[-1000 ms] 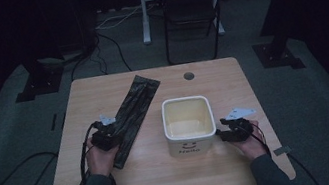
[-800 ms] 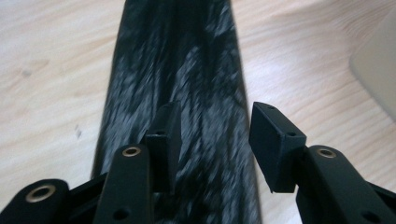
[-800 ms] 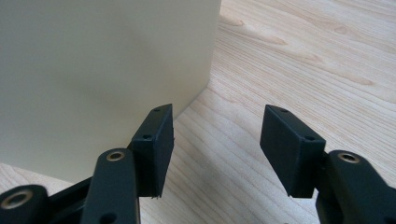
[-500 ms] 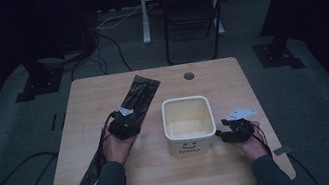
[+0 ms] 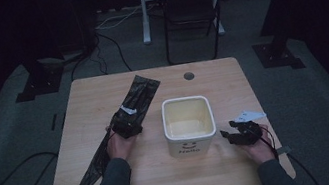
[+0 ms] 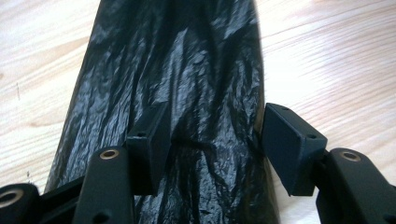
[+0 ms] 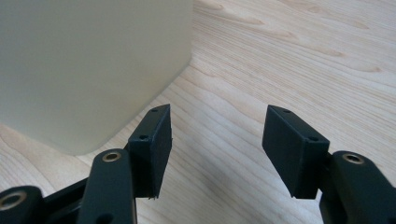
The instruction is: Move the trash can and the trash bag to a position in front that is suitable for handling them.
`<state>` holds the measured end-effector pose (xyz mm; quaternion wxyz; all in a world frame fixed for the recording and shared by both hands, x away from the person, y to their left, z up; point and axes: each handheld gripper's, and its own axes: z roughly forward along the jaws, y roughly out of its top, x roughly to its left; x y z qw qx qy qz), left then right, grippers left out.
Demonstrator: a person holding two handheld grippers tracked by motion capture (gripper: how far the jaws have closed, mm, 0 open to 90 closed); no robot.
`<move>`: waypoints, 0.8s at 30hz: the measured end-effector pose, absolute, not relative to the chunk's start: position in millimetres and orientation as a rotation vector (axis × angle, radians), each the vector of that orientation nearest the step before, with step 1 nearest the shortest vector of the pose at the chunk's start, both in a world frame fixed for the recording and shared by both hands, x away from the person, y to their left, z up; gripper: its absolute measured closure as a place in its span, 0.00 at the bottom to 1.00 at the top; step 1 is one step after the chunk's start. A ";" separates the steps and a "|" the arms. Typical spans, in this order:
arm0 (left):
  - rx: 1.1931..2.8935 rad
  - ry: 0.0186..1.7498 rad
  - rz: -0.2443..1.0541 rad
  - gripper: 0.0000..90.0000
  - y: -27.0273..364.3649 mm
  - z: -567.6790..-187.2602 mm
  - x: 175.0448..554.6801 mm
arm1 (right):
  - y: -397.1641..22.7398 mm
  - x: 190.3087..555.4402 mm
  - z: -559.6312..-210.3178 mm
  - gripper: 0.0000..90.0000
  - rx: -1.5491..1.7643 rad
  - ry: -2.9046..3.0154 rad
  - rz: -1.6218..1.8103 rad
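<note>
Step in hand, as I judge it: picking up the black plastic bag to line the white bin. Bag lies flat, long and crumpled, diagonal across the table, left of the bin. Left gripper low over its middle, jaws just been opening, now wide; film runs between the pads, right edge near the right pad, unpinched. Right gripper beside the bin's corner, jaws wide, empty. Next move calls for closing on a fold and lifting.
</note>
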<state>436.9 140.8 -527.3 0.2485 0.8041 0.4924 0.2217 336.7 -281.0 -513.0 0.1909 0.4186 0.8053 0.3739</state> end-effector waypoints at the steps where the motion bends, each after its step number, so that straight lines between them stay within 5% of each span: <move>1: 2.186 1.343 0.591 0.51 142.1 -527.3 437.6 | -282.1 336.4 -513.2 0.47 1.177 2.259 1.050; 12: 2.232 1.259 0.482 0.97 137.9 -521.3 443.4 | -285.1 334.8 -513.9 0.47 1.191 2.250 1.049; 24: 2.346 0.879 0.381 0.99 92.0 -523.0 428.2 | -285.4 334.3 -514.2 0.47 1.188 2.252 1.048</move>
